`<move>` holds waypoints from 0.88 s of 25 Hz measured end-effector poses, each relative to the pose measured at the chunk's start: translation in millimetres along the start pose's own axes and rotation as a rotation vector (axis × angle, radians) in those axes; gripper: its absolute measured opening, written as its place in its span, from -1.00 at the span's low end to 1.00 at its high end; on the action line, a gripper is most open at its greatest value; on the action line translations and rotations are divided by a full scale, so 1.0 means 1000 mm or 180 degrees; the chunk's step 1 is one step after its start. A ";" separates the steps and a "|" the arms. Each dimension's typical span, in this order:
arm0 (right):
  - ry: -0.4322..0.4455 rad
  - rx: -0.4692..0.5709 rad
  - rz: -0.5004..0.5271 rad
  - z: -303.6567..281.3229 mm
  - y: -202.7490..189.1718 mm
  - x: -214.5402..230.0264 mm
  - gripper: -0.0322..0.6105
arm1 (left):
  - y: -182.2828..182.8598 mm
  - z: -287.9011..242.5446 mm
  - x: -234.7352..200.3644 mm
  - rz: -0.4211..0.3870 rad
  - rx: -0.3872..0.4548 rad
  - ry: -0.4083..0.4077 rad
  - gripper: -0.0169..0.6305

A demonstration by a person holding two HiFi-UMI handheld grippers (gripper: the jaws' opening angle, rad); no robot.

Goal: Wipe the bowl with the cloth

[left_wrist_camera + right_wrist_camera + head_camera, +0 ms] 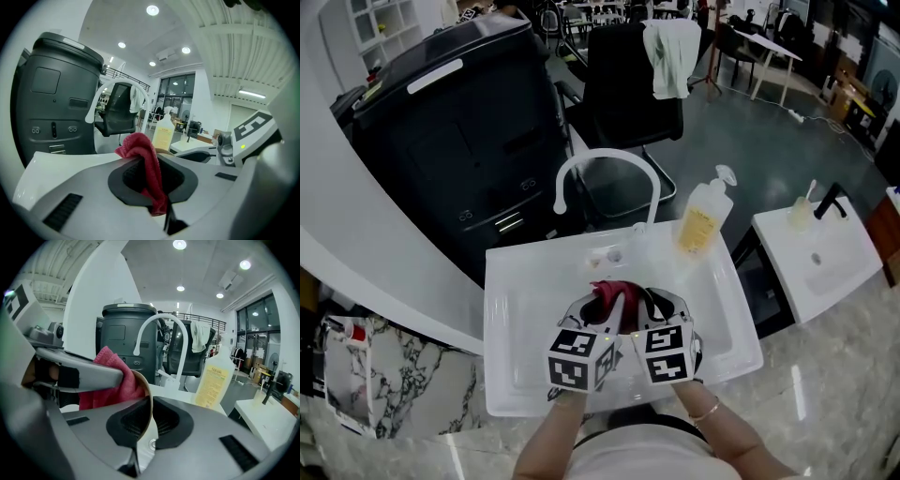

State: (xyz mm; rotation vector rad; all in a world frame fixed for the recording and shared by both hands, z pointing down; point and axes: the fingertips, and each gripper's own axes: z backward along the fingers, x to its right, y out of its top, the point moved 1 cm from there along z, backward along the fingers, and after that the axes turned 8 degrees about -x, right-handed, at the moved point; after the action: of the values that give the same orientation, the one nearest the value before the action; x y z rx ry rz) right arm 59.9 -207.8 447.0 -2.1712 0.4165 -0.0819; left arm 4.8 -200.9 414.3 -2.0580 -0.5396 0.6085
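My left gripper (157, 180) is shut on a red cloth (140, 147), which bunches up above its jaws and hangs a little below them. My right gripper (144, 420) is shut on the thin rim of a bowl (148, 399) seen edge-on, tan at the rim and pale outside. In the right gripper view the cloth (110, 380) lies against the bowl's inner side, with a finger of the left gripper (79, 373) across it. In the head view both grippers meet over the white sink (516, 328), the cloth (609, 292) between them; the bowl is mostly hidden there.
A curved white faucet (605, 164) stands at the sink's back edge, a yellow soap bottle (703, 220) on its back right corner. A large black bin (450, 122) and a black chair (623, 84) stand behind. A second white basin (816, 253) is to the right.
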 end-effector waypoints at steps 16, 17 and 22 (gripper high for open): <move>-0.0061 -0.0120 -0.0301 -0.013 -0.012 0.024 -0.85 | -0.002 0.041 -0.038 0.0338 0.0185 0.0285 -0.81; -0.0053 -0.0122 -0.0316 -0.014 -0.012 0.023 -0.86 | 0.000 0.044 -0.033 0.0329 0.0216 0.0235 -0.81; 0.0020 -0.0073 -0.0372 -0.014 -0.008 0.011 -0.86 | 0.000 0.032 0.005 0.0200 0.0041 -0.0229 -0.81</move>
State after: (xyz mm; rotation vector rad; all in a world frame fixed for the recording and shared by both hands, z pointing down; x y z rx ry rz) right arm 69.7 -217.7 460.6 -2.2174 0.2952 -0.1494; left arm -10.6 -177.4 397.6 -2.0534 -0.5128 0.7236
